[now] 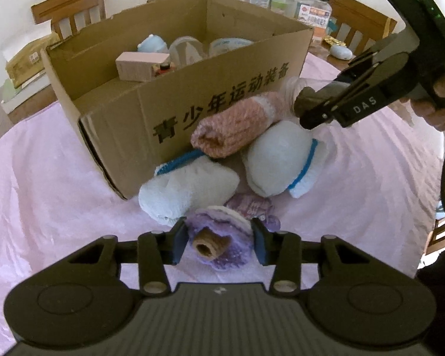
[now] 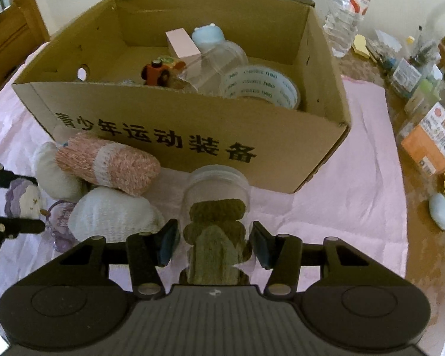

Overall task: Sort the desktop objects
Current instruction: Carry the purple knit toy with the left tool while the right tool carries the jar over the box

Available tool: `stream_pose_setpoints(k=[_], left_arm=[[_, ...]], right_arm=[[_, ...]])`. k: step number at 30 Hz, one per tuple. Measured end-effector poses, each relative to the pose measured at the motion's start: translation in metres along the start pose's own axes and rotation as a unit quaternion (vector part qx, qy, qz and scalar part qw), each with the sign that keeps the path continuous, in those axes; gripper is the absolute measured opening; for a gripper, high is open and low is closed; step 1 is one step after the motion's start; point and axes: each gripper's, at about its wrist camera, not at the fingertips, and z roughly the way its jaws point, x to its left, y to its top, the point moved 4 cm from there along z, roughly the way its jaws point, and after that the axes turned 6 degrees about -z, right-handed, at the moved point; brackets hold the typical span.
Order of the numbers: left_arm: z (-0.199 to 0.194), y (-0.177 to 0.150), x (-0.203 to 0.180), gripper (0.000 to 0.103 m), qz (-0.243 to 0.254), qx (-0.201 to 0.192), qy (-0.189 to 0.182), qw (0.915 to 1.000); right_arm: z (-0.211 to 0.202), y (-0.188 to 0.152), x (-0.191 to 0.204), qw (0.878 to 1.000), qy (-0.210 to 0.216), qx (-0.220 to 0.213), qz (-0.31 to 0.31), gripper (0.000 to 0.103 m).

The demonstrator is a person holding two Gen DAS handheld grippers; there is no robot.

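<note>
We are pinching one purple sock roll [image 1: 219, 244] in our left gripper [image 1: 219, 243] and one clear jar [image 2: 216, 207] in our right gripper [image 2: 215, 244]. Three more rolls are lying at twelve o'clock: one pink roll [image 1: 237, 127] and two white rolls [image 1: 279, 157], touching one cardboard box [image 1: 151, 101].

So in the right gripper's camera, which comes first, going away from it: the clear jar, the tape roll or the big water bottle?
1. The clear jar, right between the right gripper fingers.
2. The tape roll, inside the cardboard box, right side.
3. The water bottle, behind the box, far right.
</note>
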Motion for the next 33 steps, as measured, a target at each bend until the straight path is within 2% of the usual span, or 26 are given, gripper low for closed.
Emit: stream_pose_setpoints(k=[10, 23, 33], left_arm=[[-0.032, 0.023, -0.009, 0.044, 0.032, -0.003, -0.005, 0.9995], [-0.077, 0.042, -0.021, 0.044, 0.059, -0.029, 0.002, 0.9978], [-0.107, 0.072, -0.016, 0.044, 0.08, -0.07, 0.019, 0.9941]], right_arm=[[-0.034, 0.006, -0.008, 0.999, 0.01, -0.006, -0.031, 0.057], [-0.075, 0.015, -0.008, 0.998, 0.036, -0.023, -0.047, 0.057], [-0.102, 0.041, -0.001, 0.995, 0.034, -0.055, -0.077, 0.057]])
